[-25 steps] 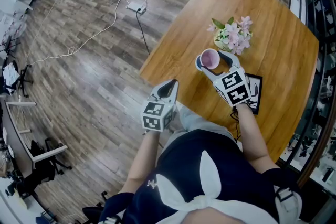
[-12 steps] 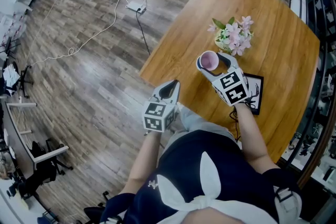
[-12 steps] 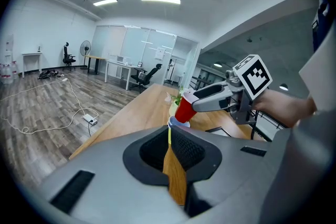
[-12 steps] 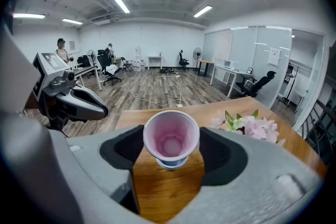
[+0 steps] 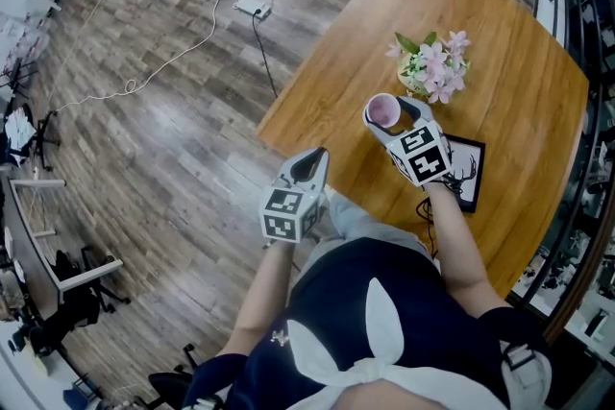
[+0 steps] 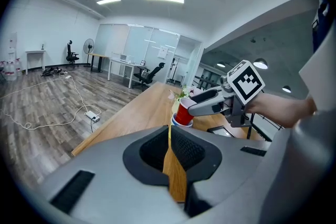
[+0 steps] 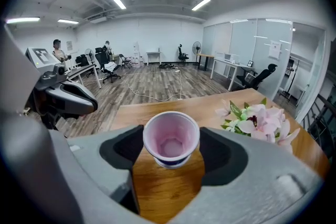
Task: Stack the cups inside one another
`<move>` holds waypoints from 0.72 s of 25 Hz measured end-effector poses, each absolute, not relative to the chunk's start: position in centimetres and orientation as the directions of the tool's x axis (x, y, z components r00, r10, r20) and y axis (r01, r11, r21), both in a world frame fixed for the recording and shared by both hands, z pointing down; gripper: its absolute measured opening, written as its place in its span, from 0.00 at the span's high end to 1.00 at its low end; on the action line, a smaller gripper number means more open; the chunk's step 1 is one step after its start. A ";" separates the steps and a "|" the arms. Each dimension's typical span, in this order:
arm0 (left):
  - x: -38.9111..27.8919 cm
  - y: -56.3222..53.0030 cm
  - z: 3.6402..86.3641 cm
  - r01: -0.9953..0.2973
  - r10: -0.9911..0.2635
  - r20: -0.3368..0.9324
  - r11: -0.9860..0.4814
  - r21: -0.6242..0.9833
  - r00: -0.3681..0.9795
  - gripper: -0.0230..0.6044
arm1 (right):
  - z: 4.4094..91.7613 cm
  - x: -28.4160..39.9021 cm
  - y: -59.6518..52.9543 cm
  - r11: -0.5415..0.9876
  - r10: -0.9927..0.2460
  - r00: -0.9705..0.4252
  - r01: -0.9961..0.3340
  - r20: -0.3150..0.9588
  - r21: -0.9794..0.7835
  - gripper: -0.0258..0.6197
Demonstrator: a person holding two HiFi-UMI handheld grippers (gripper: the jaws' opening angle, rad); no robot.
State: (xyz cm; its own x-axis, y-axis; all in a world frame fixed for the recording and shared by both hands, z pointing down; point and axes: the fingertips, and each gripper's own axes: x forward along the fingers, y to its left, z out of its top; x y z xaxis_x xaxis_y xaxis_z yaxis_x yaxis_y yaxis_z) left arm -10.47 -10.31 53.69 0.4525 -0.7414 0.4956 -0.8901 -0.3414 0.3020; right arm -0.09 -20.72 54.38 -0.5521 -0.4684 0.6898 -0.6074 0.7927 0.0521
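Nesting step in hand, and by judgement close to its end. Red cup [image 7: 170,140] gripped at its sides by the right gripper [image 5: 387,113], jaws set wide around it. Bottom of the red cup already inside the mouth of the blue cup [image 6: 180,122], the latter standing on the table [image 5: 490,34]. Not possible to tell whether seated to full depth. Left gripper [image 5: 309,158] with jaws together and nothing between them, held off the table over the floor, at 7 o'clock from the cups in the head view.

Next, probably: lower the red cup straight down to a full seat, keeping it upright to avoid catching on the blue rim. Then open the jaws and draw back toward 5 o'clock. Only light pressure, because of the likely thin, soft walls, and because of the blue cup standing unsteadied.

Room for moving: flowers [image 5: 430,72] near at 1 o'clock, and a black frame [image 5: 468,170] near at 4 o'clock, beside the right hand. Table edge near at 8 o'clock of the cups, so no pushing that way. Much bare wood toward 12 and 2 o'clock.
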 end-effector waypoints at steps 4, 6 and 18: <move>-10.7 -10.3 54.0 -0.892 -0.742 0.499 -0.335 0.304 0.448 0.91 | 55.6 -0.1 -20.7 0.794 -0.450 -0.547 -0.607 0.706 0.036 0.44; -10.8 -10.3 54.0 -0.892 -0.741 0.500 -0.333 0.305 0.448 0.91 | 55.9 -0.1 -20.7 0.793 -0.445 -0.545 -0.609 0.711 0.030 0.44; -11.0 -10.6 54.0 -0.890 -0.739 0.499 -0.340 0.304 0.453 0.91 | 54.5 -0.7 -21.3 0.761 -0.487 -0.606 -0.648 0.629 -0.035 0.42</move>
State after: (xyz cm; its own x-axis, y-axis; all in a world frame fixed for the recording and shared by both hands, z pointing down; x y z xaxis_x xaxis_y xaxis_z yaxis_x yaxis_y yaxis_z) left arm -10.97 -10.57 53.98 0.4525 -0.7392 0.4988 -0.8901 -0.3400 0.3036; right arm -0.74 -21.30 54.52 -0.6059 -0.4866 0.6294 -0.6479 0.7609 -0.0355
